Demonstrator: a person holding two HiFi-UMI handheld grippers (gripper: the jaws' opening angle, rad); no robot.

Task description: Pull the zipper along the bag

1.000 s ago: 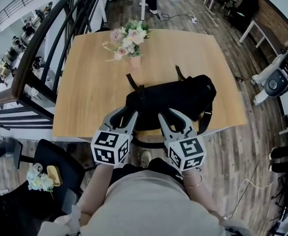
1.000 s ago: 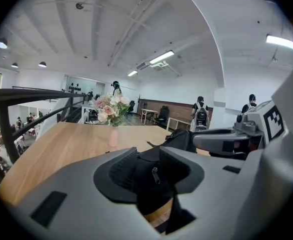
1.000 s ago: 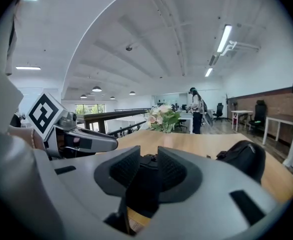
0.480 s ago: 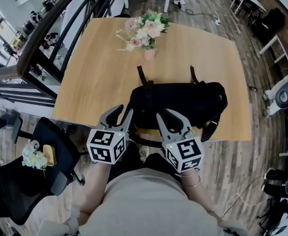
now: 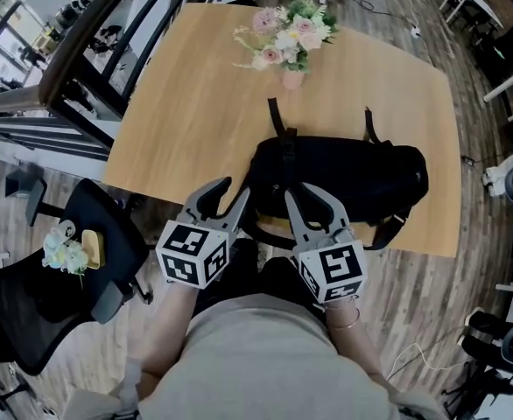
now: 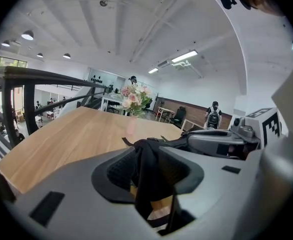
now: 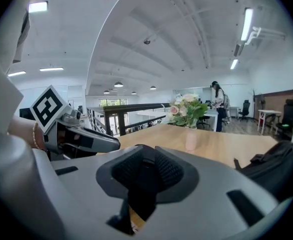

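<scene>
Grasp step: left gripper [image 5: 236, 190] clamps black fabric bag [image 5: 361, 173] on wooden worktop [image 5: 186, 103]; right gripper [image 5: 300, 189], jaws just closing, nips dark zipper tab [image 7: 145, 174]. Next: steady pull along zip.

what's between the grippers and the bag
Nothing visible. Both are at the near edge of the bag: the left gripper has black fabric between its jaws, and the right gripper has just been closing its jaws with something dark between them.
</scene>
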